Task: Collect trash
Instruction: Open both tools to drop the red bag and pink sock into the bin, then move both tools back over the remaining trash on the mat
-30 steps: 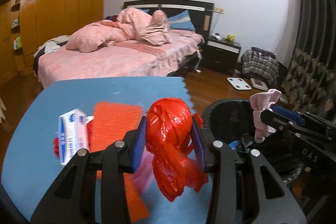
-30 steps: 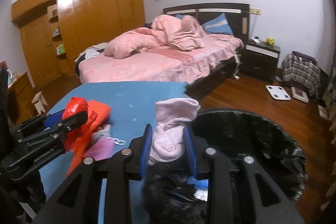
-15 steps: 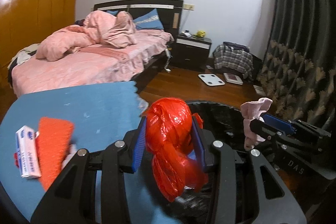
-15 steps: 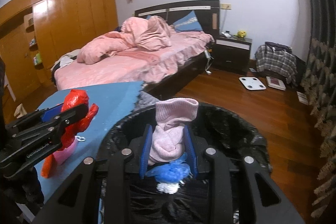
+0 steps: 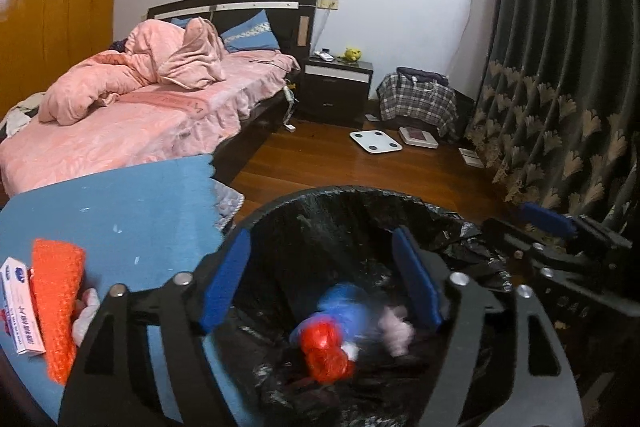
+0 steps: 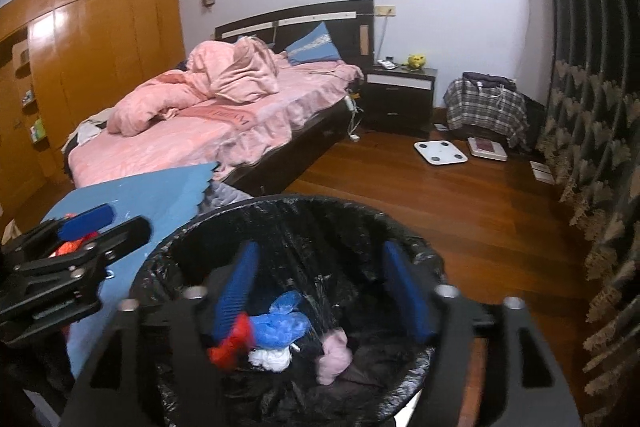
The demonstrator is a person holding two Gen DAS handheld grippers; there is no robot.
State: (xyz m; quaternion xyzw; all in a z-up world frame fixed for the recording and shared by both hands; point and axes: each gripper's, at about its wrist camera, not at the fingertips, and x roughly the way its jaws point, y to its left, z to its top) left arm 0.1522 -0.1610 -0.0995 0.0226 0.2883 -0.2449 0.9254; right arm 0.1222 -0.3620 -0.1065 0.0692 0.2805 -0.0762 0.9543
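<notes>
Where wooden floor [image 6: 460,211] shows, bin [image 6: 280,207] adjoins blue table [image 5: 120,207].

Over the bin [image 5: 448,211]: both grippers, left gripper [image 5: 320,279] on the table side, right gripper [image 6: 326,287] just beside it, jaws opening, nothing between them. In the bin: plastic wad [image 5: 326,349] to the left, sock [image 6: 334,353] to the right, crumpled bag [image 6: 280,323] between and behind them. Left of the bin, touching or nearly so: table [image 5: 132,203]. On the table's left part: box [image 5: 18,307], with mesh pad [image 5: 56,299] just right of it. Behind the table: bed [image 5: 132,119]. Right of the bed: nightstand [image 5: 336,89]. On the floor before the nightstand: scale [image 5: 375,142]. Far right: curtain [image 5: 560,67].
</notes>
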